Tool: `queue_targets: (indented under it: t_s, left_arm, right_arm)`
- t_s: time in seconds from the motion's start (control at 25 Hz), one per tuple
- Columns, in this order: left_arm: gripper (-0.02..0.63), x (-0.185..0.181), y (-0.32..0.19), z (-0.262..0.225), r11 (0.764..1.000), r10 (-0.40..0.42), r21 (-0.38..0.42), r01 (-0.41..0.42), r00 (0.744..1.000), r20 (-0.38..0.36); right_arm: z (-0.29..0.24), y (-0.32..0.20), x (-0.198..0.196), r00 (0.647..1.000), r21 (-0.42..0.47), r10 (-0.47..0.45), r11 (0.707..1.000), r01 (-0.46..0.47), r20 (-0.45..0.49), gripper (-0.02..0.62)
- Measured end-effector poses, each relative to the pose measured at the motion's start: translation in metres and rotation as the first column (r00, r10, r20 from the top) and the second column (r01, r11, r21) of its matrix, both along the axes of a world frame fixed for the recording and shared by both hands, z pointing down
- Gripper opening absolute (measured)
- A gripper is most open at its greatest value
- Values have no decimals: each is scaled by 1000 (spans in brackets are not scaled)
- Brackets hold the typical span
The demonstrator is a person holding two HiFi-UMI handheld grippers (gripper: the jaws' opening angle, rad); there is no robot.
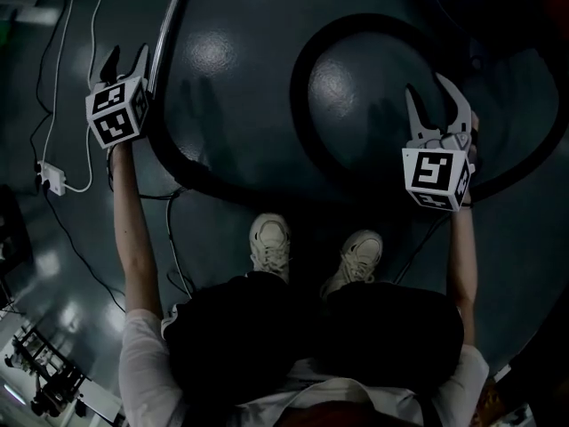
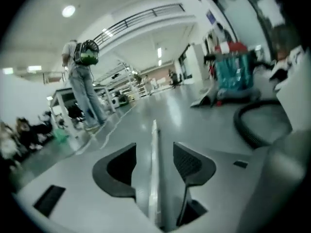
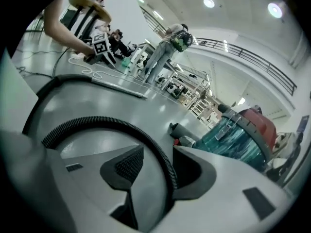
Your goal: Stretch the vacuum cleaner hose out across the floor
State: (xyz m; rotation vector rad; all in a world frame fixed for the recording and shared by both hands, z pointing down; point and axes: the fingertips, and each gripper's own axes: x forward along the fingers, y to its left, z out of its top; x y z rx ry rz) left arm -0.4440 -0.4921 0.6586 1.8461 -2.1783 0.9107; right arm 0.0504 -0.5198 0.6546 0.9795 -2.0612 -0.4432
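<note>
The black ribbed vacuum hose point(image 1: 231, 188) curls over the dark floor in a wide loop, and its silver wand point(image 1: 169, 34) runs away at the upper left. My left gripper point(image 1: 126, 56) hovers beside the wand. In the left gripper view point(image 2: 154, 147) it is open, with the wand point(image 2: 154, 178) between the jaws and a gap on each side. My right gripper point(image 1: 427, 85) is over the loop's near arc, also open. In its own view point(image 3: 158, 150) the hose point(image 3: 97, 123) passes between the jaws along the right one, unpressed. The teal and red vacuum body point(image 3: 243, 130) stands beyond.
A white power block point(image 1: 52, 178) with cables lies on the floor at the left. My shoes point(image 1: 269, 243) stand just behind the hose. A bystander with a backpack point(image 2: 82, 81) stands further off, near tables and seated people. Dark equipment point(image 1: 44, 381) sits at the bottom left.
</note>
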Motion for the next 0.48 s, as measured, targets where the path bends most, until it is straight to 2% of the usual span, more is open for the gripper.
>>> queue_targets:
  t_s: [0.04,0.08,0.12,0.16,0.2,0.24,0.28,0.32,0.36,0.4,0.44,0.48]
  left_arm:
    - [242,23,-5,-10,997,68,52,-62,990,-122]
    - [242,47,-10,-16,988,132,110,-107,957,-259]
    - [242,73,-14,-20,975,197,172,-139,897,-395]
    - [242,101,-17,-21,959,265,230,-165,815,-516]
    - [242,132,-21,-20,940,331,276,-199,728,-600]
    - [242,164,-24,-15,918,395,301,-258,669,-630]
    - [242,198,-25,-9,885,465,301,-354,657,-594]
    - [242,232,-24,0,833,551,271,-483,674,-492]
    - [242,268,-19,11,755,651,212,-620,673,-351]
    - [242,303,-11,21,661,746,143,-737,626,-226]
    - [242,337,-1,30,563,822,90,-821,545,-165]
    - [242,367,10,37,474,872,63,-878,459,-168]
  right_arm:
    - [1,0,2,999,-29,21,999,-20,34,193]
    - [2,0,5,995,-70,55,996,-49,83,193]
    - [4,1,10,984,-123,103,989,-86,146,193]
    - [6,3,18,962,-188,165,974,-125,217,193]
    - [9,5,29,927,-263,238,951,-162,289,193]
    - [14,7,42,881,-341,318,919,-196,351,193]
    - [20,10,57,827,-418,399,880,-224,395,193]
    - [28,15,74,774,-489,475,836,-249,418,193]
    - [36,20,92,726,-549,544,790,-273,421,193]
    - [45,27,111,686,-598,601,745,-296,409,193]
    - [54,36,131,655,-634,649,703,-322,387,193]
    - [61,45,150,627,-661,691,663,-352,359,193]
